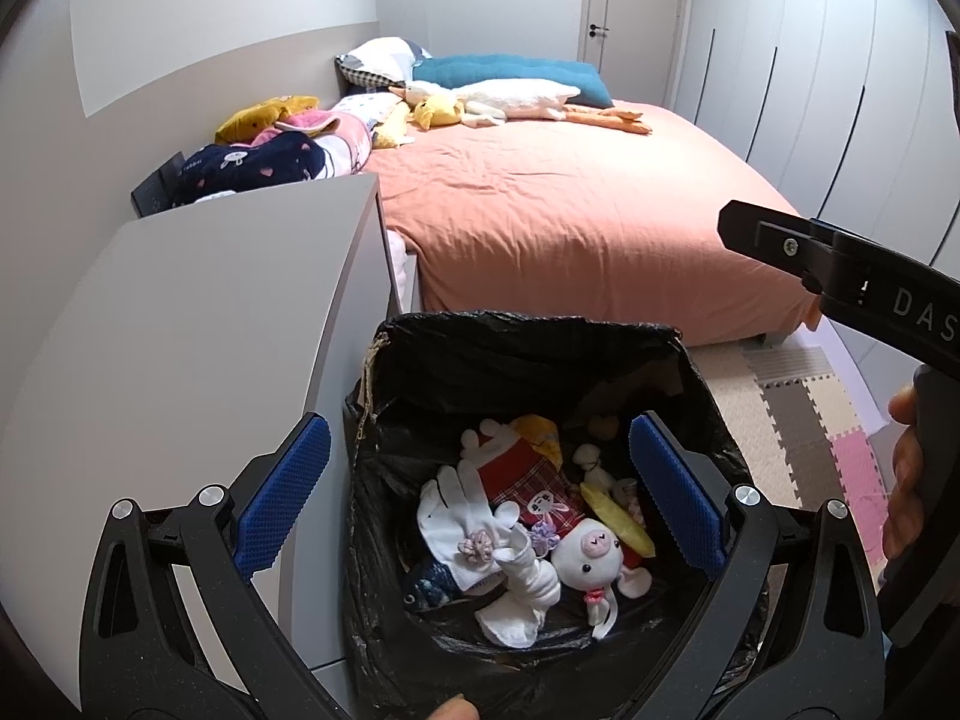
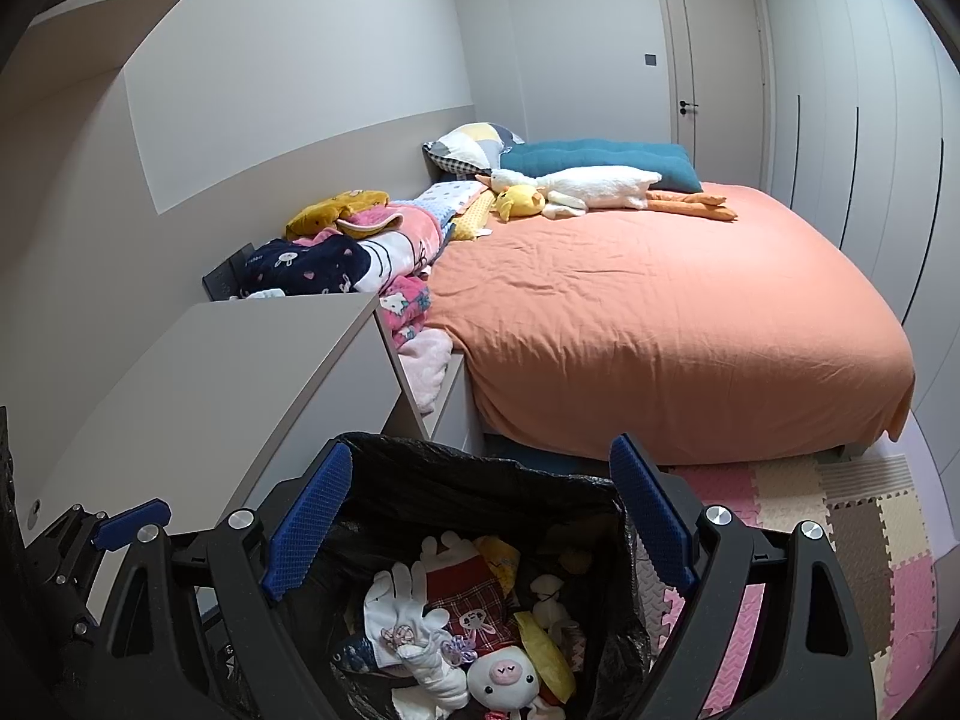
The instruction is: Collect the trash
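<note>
A trash bin lined with a black bag [image 1: 528, 354] [image 2: 480, 480] stands on the floor next to a grey cabinet. Inside lie a white glove [image 1: 462, 510] [image 2: 396, 606], a white pig plush [image 1: 591, 558] [image 2: 504, 675], red plaid cloth [image 1: 534, 480] and yellow scraps. My left gripper [image 1: 480, 480] is open and empty above the bin. My right gripper [image 2: 480, 516] is open and empty above the bin too. The right gripper's body shows at the right edge of the left wrist view [image 1: 840, 276]. The left gripper shows at the lower left of the right wrist view [image 2: 126, 525].
A grey cabinet [image 1: 210, 312] [image 2: 228, 372] stands left of the bin. A bed with an orange cover [image 1: 570, 204] [image 2: 660, 312] holds plush toys, pillows and piled clothes [image 1: 282, 150] [image 2: 360, 240]. Foam puzzle mats [image 1: 810, 420] [image 2: 840, 540] cover the floor on the right.
</note>
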`<state>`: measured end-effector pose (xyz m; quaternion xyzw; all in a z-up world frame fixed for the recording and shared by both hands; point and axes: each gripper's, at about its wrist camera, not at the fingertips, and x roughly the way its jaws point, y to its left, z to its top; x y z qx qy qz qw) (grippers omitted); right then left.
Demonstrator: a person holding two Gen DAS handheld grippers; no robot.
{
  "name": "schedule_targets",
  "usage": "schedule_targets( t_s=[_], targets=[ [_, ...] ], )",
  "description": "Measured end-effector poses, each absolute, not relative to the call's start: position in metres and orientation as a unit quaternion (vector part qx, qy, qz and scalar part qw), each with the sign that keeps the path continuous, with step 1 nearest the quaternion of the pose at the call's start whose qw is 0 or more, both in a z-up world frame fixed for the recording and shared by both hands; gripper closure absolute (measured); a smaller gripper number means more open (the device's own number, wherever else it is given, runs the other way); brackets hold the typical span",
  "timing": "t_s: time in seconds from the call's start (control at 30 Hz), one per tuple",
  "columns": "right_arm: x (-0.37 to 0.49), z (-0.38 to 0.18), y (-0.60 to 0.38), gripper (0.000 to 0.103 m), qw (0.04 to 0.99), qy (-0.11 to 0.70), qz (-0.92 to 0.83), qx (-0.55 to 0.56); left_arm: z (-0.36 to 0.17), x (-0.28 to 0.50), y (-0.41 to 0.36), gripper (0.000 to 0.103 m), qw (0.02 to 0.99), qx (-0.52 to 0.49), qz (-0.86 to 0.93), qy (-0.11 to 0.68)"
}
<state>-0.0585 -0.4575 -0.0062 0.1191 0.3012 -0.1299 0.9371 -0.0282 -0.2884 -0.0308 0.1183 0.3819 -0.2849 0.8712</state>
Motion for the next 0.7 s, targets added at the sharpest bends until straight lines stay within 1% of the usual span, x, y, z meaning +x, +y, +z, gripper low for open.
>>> schedule_targets(
  t_s=[0.7],
  targets=[
    [-0.0589, -0.0068, -0.4549, 0.015, 0.937, 0.303, -0.129, 0.116, -0.0325, -0.0316, -0.2911, 0.006, 0.872, 0.129, -0.286, 0.375]
  ],
)
